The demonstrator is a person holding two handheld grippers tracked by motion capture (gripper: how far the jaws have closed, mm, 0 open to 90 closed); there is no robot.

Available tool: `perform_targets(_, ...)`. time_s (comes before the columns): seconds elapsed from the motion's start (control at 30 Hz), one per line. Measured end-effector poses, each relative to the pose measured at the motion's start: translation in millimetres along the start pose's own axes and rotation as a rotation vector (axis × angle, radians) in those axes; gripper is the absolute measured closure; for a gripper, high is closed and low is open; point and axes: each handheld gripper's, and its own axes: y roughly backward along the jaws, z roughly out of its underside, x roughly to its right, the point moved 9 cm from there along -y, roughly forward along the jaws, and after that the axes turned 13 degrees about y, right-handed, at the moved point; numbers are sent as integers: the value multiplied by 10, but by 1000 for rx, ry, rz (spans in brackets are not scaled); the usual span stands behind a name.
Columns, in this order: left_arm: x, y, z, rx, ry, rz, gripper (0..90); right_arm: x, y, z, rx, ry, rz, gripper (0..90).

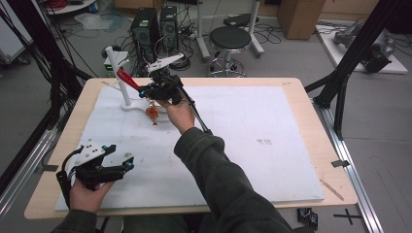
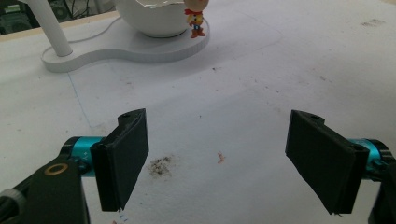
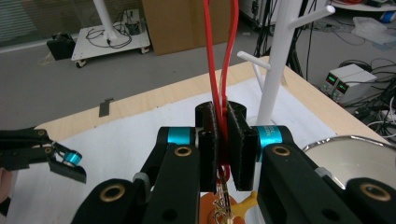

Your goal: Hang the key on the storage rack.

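Your right tongs [image 3: 223, 140] are clamped on the thin red strap loop [image 3: 219, 70] of a keychain. In the high view they sit [image 1: 145, 90] at about 11 o'clock on the counter [image 1: 301, 97], just beside the white peg stand [image 1: 116, 73]. The red strap loop [image 1: 128, 78] runs its long axis from the tongs up and away toward 10 o'clock, ending close to the stand's post; whether it touches a peg cannot be told. In the right gripper view the strap rises straight out of the closed pads as two narrow red bands, with a white peg [image 3: 254, 62] near it at 2 o'clock.

Below the tongs hangs a small orange-red figure charm [image 1: 152, 114] on a gold-coloured chain [image 3: 222, 200] (the charm dangles over the stand's flat white base [image 2: 126, 49]). In the left gripper view a little cartoon figure in yellow and red [image 2: 195, 21] shows at 12 o'clock against a white rounded bowl [image 2: 152, 18].

Your left tongs [image 2: 217, 158] stand wide apart with nothing between them, resting at 7 o'clock [image 1: 104, 167] over the white foam mat [image 1: 243, 145], well apart from the keychain.

No legible writing or brand shows on any of these things.
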Motion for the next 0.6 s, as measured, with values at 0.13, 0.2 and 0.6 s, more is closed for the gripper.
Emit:
perform_targets(0.13, -3, 4, -1, 3, 1, 2, 216, -6, -71, -39, -8, 4, -6, 836)
perform_targets(0.2, -6, 10, 1, 2, 4, -1, 216, -4, -101, -70, -8, 10, 0, 836)
perform_targets(0.6, -22, 13, 3, 5, 14, -2, 216, 21, -325, -125, -23, 1, 4, 836)
